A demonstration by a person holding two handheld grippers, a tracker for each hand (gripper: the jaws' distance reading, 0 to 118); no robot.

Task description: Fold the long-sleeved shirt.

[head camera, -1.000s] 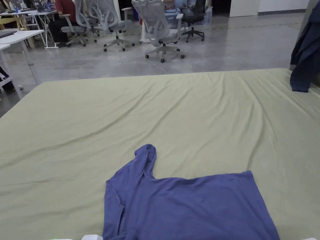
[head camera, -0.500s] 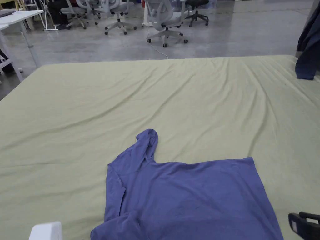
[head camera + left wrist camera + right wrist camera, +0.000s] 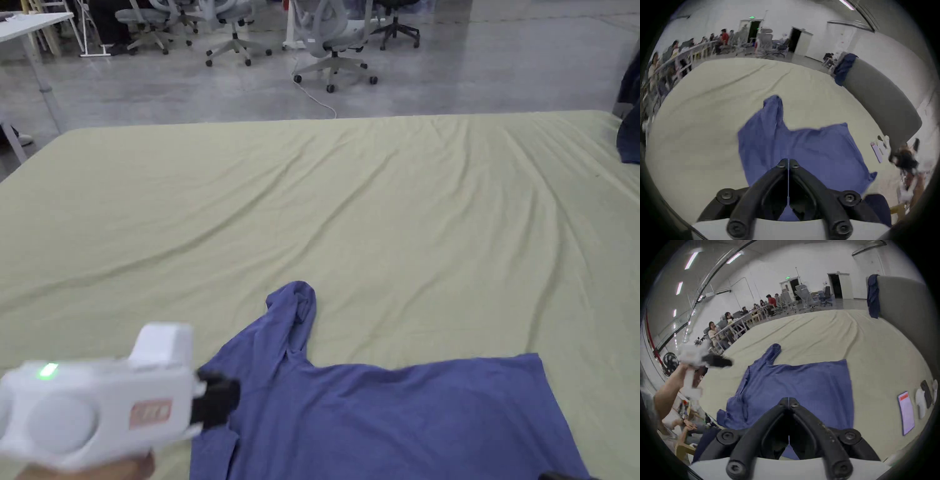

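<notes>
A blue long-sleeved shirt (image 3: 387, 425) lies flat on the pale green sheet (image 3: 312, 206), at the near edge. One sleeve (image 3: 294, 312) sticks up from its left shoulder and folds over at the tip. My left gripper (image 3: 234, 395), white with black jaws, hovers at the shirt's left edge, held by a hand. In the left gripper view its jaws (image 3: 788, 162) are shut with nothing in them, above the shirt (image 3: 802, 149). The right gripper (image 3: 788, 400) is shut and empty over the shirt's near edge (image 3: 799, 386). The left gripper (image 3: 718, 361) hangs above the sheet to the left.
A dark blue garment (image 3: 628, 137) hangs over a grey panel (image 3: 899, 301) at the far right. A flat pouch (image 3: 906, 412) and small white and black items (image 3: 925, 394) lie on the sheet right of the shirt. Office chairs (image 3: 331, 37) and seated people (image 3: 713, 331) are beyond the sheet.
The left gripper has risen from the bottom left edge to the shirt's left side. The right gripper, at the lower right half a second ago, has sunk to the frame's bottom edge. The shirt has not moved.
</notes>
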